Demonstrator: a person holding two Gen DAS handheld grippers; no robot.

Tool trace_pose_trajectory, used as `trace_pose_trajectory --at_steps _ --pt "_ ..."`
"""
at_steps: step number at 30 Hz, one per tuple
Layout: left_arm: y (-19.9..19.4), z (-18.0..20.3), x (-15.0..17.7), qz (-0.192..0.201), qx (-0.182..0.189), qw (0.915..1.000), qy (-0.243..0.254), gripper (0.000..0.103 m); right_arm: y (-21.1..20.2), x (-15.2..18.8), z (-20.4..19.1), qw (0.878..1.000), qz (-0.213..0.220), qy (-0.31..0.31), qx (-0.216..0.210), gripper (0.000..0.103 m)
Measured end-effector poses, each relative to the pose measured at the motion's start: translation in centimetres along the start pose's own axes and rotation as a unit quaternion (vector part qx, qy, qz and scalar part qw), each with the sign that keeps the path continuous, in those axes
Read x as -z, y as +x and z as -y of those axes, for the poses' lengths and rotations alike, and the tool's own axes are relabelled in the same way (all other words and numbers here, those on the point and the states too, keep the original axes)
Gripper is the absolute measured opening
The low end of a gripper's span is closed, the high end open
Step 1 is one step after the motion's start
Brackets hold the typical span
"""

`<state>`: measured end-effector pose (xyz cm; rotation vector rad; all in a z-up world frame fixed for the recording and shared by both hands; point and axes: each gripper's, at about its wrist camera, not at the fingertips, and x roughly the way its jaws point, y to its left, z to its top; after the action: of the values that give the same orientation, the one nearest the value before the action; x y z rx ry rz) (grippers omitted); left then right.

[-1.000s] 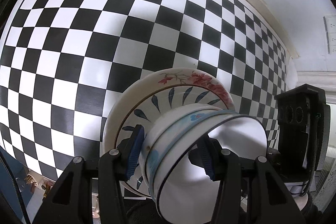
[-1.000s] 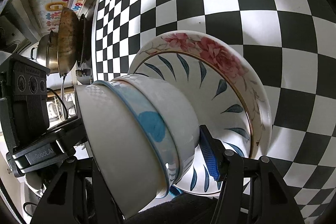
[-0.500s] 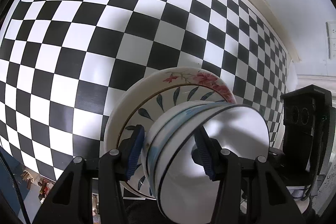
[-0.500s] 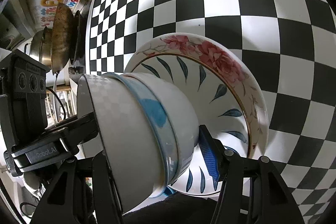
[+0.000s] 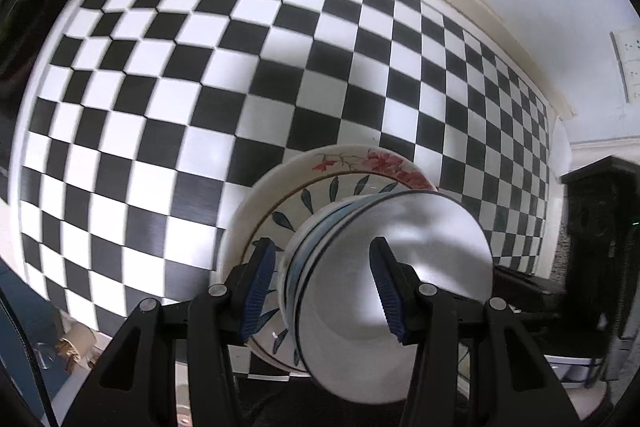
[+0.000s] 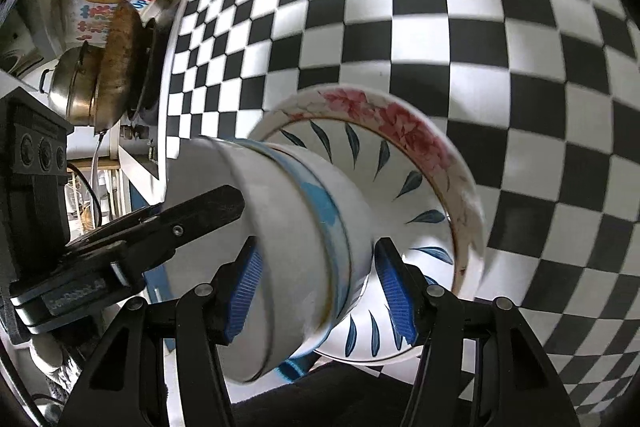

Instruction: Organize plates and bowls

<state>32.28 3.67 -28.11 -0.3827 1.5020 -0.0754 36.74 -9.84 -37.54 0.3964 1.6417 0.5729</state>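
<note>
While both fingers (image 5: 260,279) pairs close, each clamps the stacked bowls (image 6: 296,239).

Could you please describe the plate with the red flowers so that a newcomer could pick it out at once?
On the black-and-white checkered surface stands one stack of dishes. The flowered plate is its widest, bottom piece, under the leaf-patterned plate and the white bowls. Only it has pink-red blossoms on its rim.

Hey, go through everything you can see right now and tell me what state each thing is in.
Flowered plate: bottom of the stack.
Leaf plate: nested in it.
Bowls: nested, stacked on the plates.
Left gripper: jaws closed on the bowls' rims.
Right gripper: jaws closed across the bowls.
Pot: lidded.
</note>
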Motion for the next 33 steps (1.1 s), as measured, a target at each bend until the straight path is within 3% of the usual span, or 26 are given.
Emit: trace_pose_trajectory --at_steps 8,9,11,12,15,18,26,33 --pt "-3.9 0.9 2.3 0.070 -0.061 0.9955 0.016 0.048 -5.1 2.2 -3.9 0.991 0.071 -0.073 0.088 0.061" --pt "-4.2 0.9 2.4 0.077 -0.065 0.9948 0.017 0.050 -5.5 2.5 -4.2 0.990 0.077 -0.076 0.095 0.066" --pt "-5.1 1.0 2.8 0.096 -0.078 0.9921 0.022 0.066 -6.5 3.1 -4.5 0.986 0.095 -0.080 0.113 0.078" --pt "-5.3 0.9 2.9 0.102 -0.082 0.9912 0.023 0.074 -7.1 3.5 -4.6 0.983 0.107 -0.081 0.127 0.081" --pt "-6.3 0.9 3.4 0.126 -0.094 0.9873 0.028 0.075 -8.2 4.2 -4.7 0.979 0.126 -0.076 0.145 0.085" --pt "-7.1 1.0 4.0 0.141 -0.090 0.9851 0.038 0.087 -9.1 5.1 -5.0 0.974 0.148 -0.068 0.160 0.086" --pt "-10.2 2.1 6.3 0.182 -0.089 0.9752 0.089 0.087 -12.0 9.1 -6.8 0.958 0.216 -0.040 0.183 0.088" --pt "-15.7 3.9 11.5 0.245 -0.087 0.9553 0.141 0.087 -16.0 16.4 -10.0 0.933 0.295 -0.026 0.206 0.090"
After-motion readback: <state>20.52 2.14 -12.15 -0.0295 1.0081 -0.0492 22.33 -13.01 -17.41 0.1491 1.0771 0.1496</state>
